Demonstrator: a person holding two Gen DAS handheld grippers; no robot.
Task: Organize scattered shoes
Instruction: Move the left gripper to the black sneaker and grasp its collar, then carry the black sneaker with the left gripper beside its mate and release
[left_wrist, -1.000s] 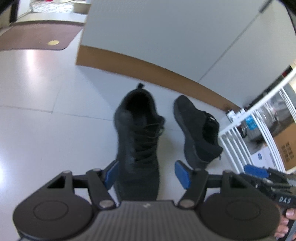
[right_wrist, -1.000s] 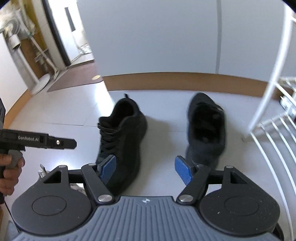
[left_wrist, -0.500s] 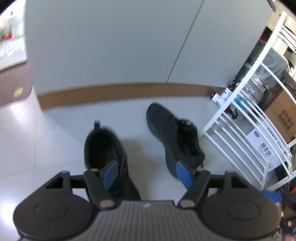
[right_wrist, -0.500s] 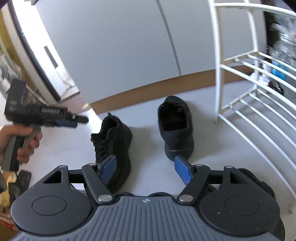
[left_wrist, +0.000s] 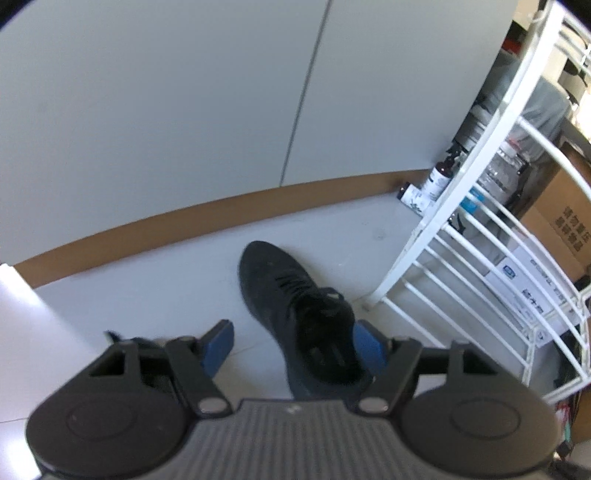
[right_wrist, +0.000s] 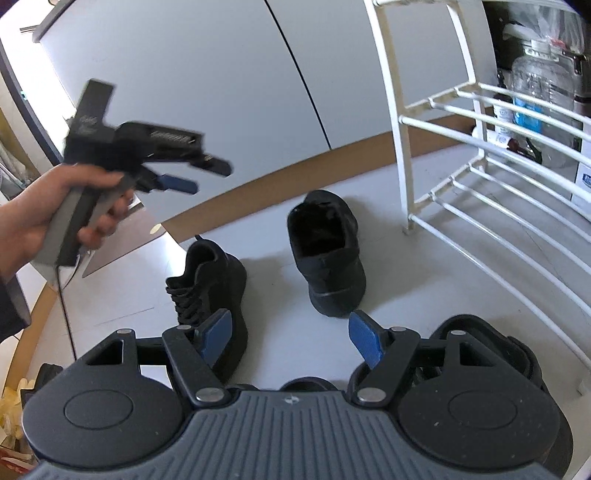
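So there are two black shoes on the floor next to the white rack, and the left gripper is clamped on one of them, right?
Not clamped. In the right wrist view the left gripper is held up in the air, jaws open and empty. Both black shoes do sit on the floor beside the white rack.

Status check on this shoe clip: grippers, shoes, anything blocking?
Left gripper open, just widening, empty; right gripper open, empty. Two black shoes on floor, beside white rack. Nothing blocking.
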